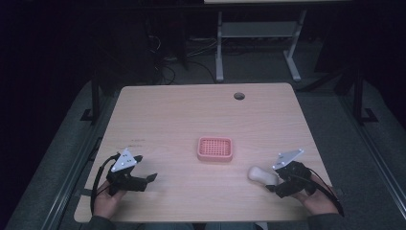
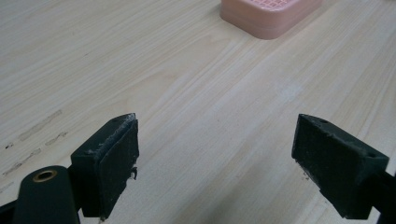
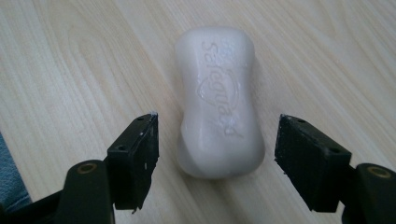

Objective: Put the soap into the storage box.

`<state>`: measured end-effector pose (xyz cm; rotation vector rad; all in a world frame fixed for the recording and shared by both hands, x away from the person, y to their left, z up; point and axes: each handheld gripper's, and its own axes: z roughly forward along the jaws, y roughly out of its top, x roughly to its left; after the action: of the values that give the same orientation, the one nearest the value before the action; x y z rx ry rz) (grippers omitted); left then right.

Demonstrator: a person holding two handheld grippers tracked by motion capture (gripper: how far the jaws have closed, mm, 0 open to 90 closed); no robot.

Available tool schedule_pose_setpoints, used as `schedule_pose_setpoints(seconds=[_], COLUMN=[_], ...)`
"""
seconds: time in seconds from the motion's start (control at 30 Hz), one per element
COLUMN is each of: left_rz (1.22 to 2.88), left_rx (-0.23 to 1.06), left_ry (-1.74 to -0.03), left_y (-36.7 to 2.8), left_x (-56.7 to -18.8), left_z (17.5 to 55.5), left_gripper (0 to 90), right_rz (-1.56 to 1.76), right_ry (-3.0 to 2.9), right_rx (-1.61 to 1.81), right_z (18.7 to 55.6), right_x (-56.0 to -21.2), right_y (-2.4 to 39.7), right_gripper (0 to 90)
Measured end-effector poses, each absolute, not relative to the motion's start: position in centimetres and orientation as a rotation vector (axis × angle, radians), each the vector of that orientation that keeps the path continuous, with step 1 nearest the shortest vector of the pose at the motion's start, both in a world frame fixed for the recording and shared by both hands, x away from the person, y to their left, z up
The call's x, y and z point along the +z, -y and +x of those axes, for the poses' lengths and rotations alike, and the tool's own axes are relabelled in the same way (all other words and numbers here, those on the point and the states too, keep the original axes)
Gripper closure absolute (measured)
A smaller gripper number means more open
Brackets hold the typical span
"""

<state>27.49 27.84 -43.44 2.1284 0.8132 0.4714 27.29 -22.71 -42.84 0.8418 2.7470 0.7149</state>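
A white bar of soap (image 3: 218,102) with raised lettering lies flat on the wooden table (image 1: 182,120). Its near end sits between the jaws of my right gripper (image 3: 217,140), and a gap shows on each side, so the pads do not touch it. From above, the soap (image 1: 261,175) pokes out to the left of my right gripper (image 1: 274,182) near the table's front right. A pink soap dish (image 1: 215,148) with a grid top sits in the middle of the table. At the front left, my left gripper (image 1: 148,175) stands open over bare wood, as its own view (image 2: 215,158) confirms.
The pink soap dish (image 2: 271,16) lies ahead and to the right of the left gripper. A round cable hole (image 1: 239,96) is near the table's far edge. A white-legged desk frame (image 1: 258,38) stands on the floor beyond the table.
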Motion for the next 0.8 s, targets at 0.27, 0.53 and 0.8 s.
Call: schedule_pose_setpoints(seconds=[0.27, 0.53, 0.8], left_rz=[2.127, 2.128, 2.123], left_rx=[0.469, 0.469, 0.469], left_ry=[-0.812, -0.810, -0.813], left_y=[-27.9, -27.9, -27.9], left_x=[-43.4, -43.4, -43.4], left_z=[27.5, 27.5, 27.5], left_gripper=[14.5, 14.5, 14.5], right_rz=[0.800, 0.797, 0.802], right_ry=[-2.776, -2.811, -2.826], right_rx=[0.684, 0.642, 0.622], right_z=[28.5, 29.5, 30.2], right_x=[-42.9, -43.5, -43.7], right_y=[21.3, 20.3, 19.9], right_gripper=[31.1, 29.4, 33.3])
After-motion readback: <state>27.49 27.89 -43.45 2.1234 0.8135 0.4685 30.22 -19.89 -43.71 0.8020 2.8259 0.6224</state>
